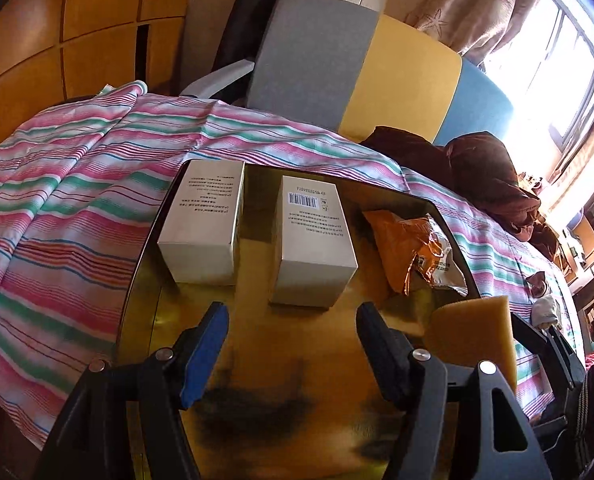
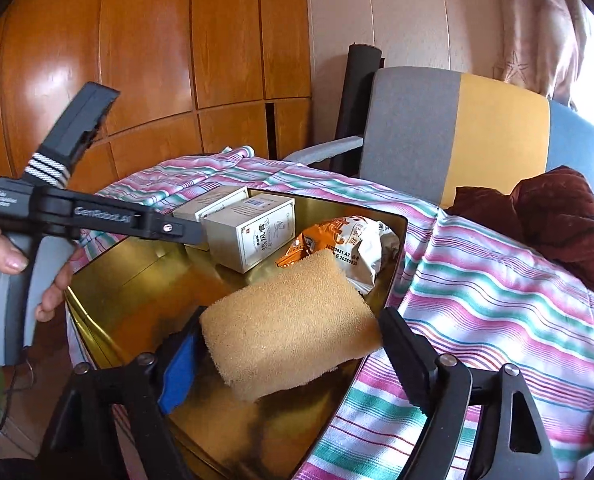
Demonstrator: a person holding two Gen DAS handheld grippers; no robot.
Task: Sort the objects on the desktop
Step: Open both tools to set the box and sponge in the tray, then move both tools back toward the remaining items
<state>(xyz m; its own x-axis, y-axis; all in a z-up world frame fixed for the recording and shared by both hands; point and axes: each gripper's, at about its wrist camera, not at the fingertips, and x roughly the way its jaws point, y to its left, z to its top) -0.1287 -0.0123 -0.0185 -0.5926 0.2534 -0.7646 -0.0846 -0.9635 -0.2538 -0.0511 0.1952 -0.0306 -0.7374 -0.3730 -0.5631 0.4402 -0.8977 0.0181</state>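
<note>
The right gripper grasps a tan sponge — its jaws are spread about as wide as the sponge, the blue-padded finger pressing one end at lower centre-left of the right wrist view and the black finger meeting the other end at lower right. The sponge hangs tilted above the near part of a gold tin tray, clear of the tray floor as far as can be seen.

The left gripper has its jaws released and wide apart, holding nothing; they hover over the bare gold floor of the tray at the bottom centre of the left wrist view, just short of the nearer white box. A second white box lies beside it toward the upper left, a gap between them. An orange foil packet sits crumpled at the tray's right side. In the right wrist view a hand grips the left tool's grey handle at the left edge.

The tray rests on a striped cloth in pink, green and white; whether a table or a bed lies beneath cannot be told
</note>
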